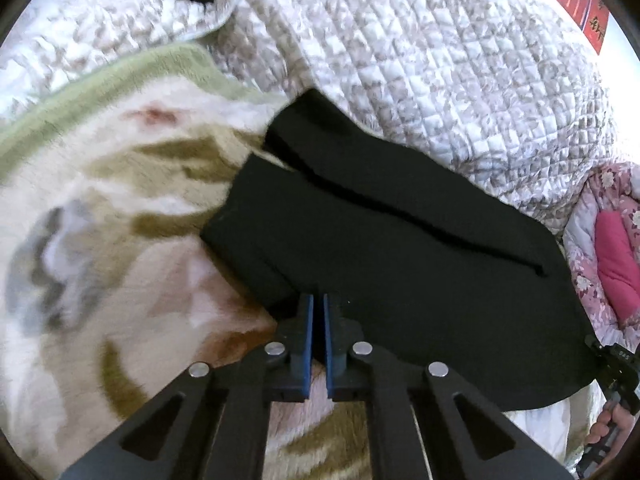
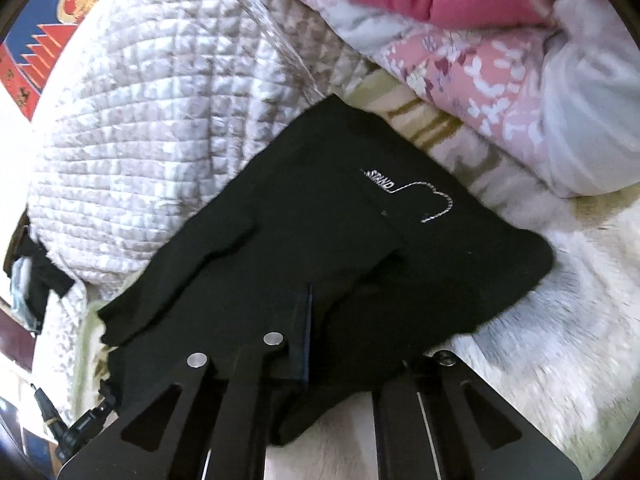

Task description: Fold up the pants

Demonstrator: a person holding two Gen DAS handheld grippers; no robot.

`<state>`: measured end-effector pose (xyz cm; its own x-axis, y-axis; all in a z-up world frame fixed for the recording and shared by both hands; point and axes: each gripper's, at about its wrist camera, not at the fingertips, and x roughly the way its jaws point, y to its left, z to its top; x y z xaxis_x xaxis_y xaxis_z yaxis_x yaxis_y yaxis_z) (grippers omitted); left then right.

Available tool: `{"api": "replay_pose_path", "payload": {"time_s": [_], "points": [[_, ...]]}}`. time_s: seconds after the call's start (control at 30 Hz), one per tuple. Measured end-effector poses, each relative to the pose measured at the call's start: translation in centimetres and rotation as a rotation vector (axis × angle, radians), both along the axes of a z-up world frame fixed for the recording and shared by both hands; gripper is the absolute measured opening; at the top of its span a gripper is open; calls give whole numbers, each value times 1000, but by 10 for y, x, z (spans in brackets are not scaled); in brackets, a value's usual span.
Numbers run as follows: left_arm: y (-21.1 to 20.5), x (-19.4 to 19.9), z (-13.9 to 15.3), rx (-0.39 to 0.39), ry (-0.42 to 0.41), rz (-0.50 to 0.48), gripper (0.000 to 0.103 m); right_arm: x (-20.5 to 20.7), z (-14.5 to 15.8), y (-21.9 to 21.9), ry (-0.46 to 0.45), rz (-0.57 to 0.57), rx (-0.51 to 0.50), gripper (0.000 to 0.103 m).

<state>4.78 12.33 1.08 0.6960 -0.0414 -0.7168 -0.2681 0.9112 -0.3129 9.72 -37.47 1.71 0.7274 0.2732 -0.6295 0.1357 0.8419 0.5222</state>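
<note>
Both hand-held grippers (image 1: 316, 300) (image 2: 310, 292) on pants (image 1: 380, 240)

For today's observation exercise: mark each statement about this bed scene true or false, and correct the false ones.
1. The pants are black. True.
2. The left gripper is wide open. False: its blue pads are nearly together.
3. The pants lie on a bare wooden floor. False: they lie on a patterned fleece blanket.
4. White embroidery shows on the pants. True.
5. A quilted cover lies beyond the pants. True.
</note>
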Motion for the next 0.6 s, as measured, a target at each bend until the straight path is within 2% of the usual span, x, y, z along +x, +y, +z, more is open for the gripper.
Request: {"api": "replay_pose_path", "payload": {"time_s": [0.13, 0.27, 0.37, 0.47, 0.53, 0.6], "points": [[10, -31, 22, -12, -17, 2, 5, -35, 14, 2, -4, 25, -28, 6], [17, -70, 33, -41, -39, -6, 5, -76, 9, -5, 42, 26, 5, 6], [12, -97, 31, -54, -29, -27, 5, -100, 8, -5, 58, 22, 12, 6], [7, -117, 23, -26, -15, -42, 5, -112, -1, -4, 91, 22, -7, 6], [6, -117, 10, -9, 30, -39, 5, -107, -7, -2, 127, 22, -14, 6], [10, -113, -2, -47, 83, -25, 6, -105, -10, 1, 131, 18, -33, 6]]}}
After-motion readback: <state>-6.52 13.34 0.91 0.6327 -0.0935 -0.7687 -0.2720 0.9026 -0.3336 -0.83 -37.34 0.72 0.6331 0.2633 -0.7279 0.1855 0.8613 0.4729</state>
